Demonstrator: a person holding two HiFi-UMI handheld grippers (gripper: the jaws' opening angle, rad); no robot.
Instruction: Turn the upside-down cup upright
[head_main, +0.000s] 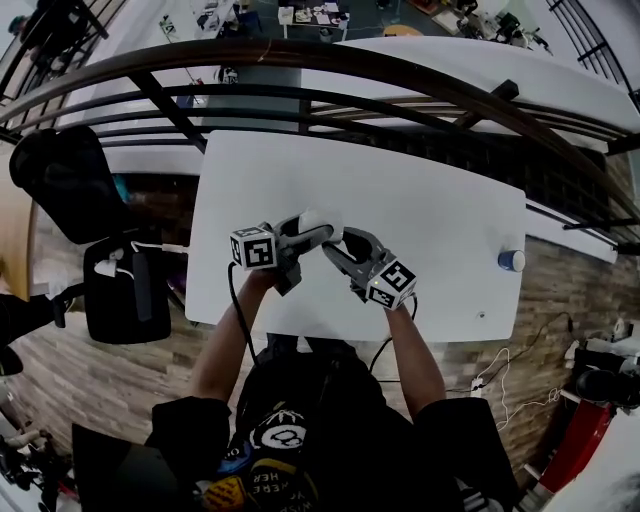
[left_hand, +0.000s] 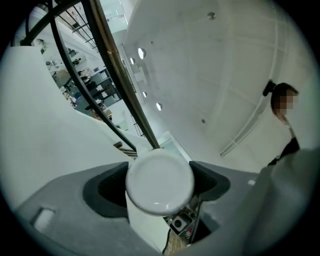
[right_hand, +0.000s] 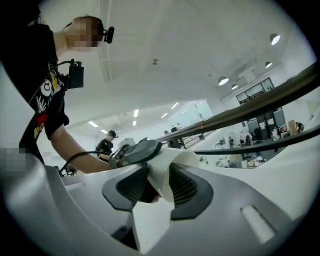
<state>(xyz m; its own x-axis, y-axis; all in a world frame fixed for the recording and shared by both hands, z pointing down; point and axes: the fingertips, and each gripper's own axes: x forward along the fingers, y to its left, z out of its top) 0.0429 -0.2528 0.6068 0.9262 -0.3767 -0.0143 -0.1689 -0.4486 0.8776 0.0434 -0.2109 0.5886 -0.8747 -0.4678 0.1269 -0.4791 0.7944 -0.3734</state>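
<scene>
White table (head_main: 440, 220) is lying below as the left gripper (head_main: 312, 235) is clamping the cup (left_hand: 160, 180) around its body above the near edge, while the right gripper (right_hand: 159, 185) is pinching its wall. It is probably light, thin-walled and crushable, so a gentle hold on the sides looks best.

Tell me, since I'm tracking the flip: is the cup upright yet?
Not upright: tipped sideways. The cup turns its closed base toward the left gripper, whose jaws clamp it; the right gripper pinches its wall.

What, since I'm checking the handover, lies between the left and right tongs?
A white cup, shown in the head view: the left tongs and right tongs both grip it over the white table.
</scene>
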